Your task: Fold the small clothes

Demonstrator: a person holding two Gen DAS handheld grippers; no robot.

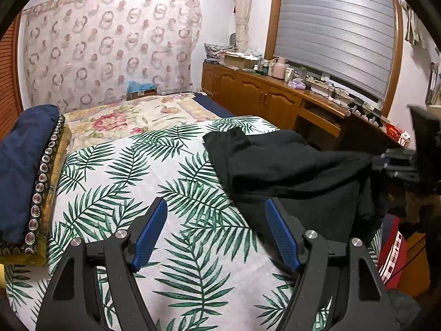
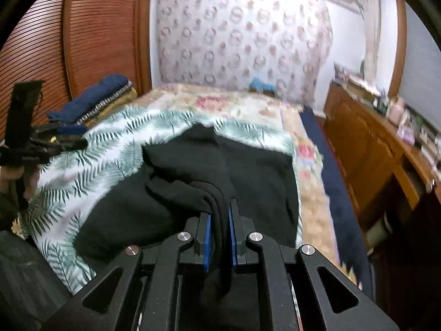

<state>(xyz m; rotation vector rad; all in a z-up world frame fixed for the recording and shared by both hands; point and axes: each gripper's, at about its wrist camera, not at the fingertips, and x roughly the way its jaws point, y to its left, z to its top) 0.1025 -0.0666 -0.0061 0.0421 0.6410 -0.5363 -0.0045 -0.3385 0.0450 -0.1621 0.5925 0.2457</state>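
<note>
A black garment lies bunched on the leaf-print sheet at the bed's right side. My left gripper hovers open above the sheet, its right finger at the garment's near edge and nothing between the blue pads. In the right wrist view my right gripper is shut on a folded hem of the black garment, which drapes from the pads across the sheet. The right gripper also shows at the right edge of the left wrist view, pinching the cloth. The left gripper appears at far left.
A stack of folded dark blue and gold textiles lies at the bed's left side. A floral bedspread covers the far half. A wooden cabinet with clutter runs along the right wall. A red patterned item sits beside the bed.
</note>
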